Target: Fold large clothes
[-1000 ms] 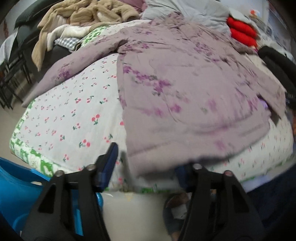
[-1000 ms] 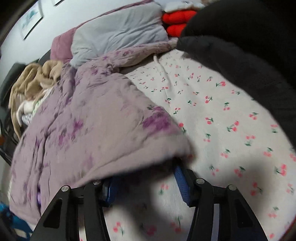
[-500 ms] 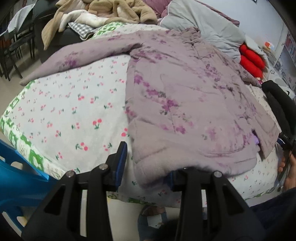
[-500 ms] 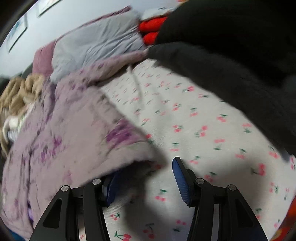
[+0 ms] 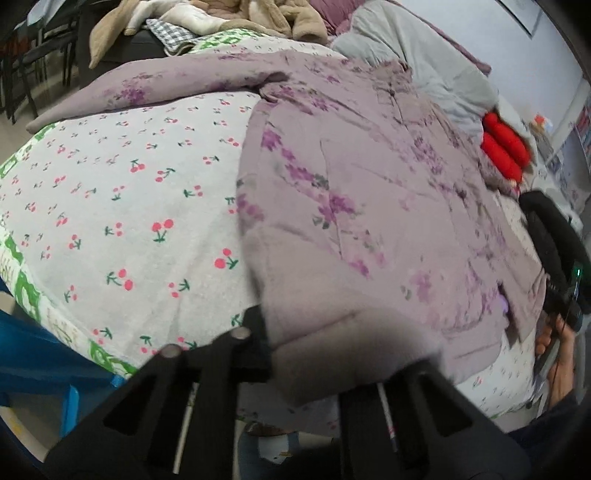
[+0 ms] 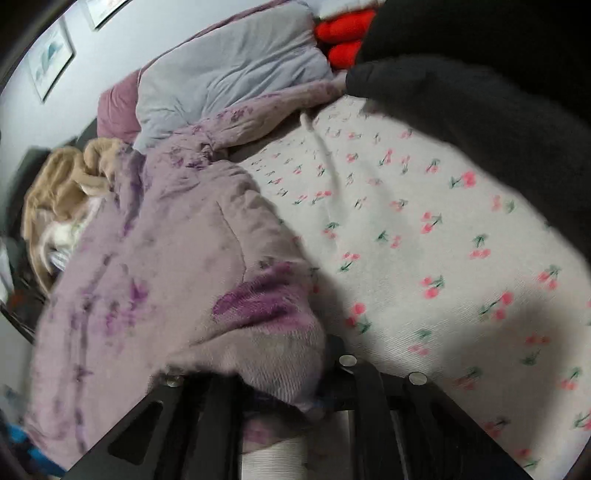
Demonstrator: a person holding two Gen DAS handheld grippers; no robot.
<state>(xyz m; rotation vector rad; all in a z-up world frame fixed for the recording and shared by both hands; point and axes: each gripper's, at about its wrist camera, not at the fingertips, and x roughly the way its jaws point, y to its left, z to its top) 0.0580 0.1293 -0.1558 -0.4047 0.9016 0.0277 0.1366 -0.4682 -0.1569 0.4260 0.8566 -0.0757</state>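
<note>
A large mauve padded jacket (image 5: 362,192) with purple flower print lies spread on a cherry-print bedsheet (image 5: 122,206), one sleeve stretched to the far left. My left gripper (image 5: 332,354) is shut on the jacket's near hem corner, and the cloth drapes over its fingers. In the right wrist view the same jacket (image 6: 173,258) lies to the left on the sheet (image 6: 424,221). My right gripper (image 6: 280,387) is shut on the other hem corner, its pads hidden under the fabric.
A grey duvet (image 5: 417,62), red cushions (image 5: 502,147) and a beige garment pile (image 5: 258,14) lie at the bed's far end. A black garment (image 6: 480,92) covers the right side. A blue plastic stool (image 5: 40,369) stands by the bed's near left edge.
Both grippers moved in onto the jacket's near hem and shut on its corners. The hem now bunches over the fingers of each gripper.
</note>
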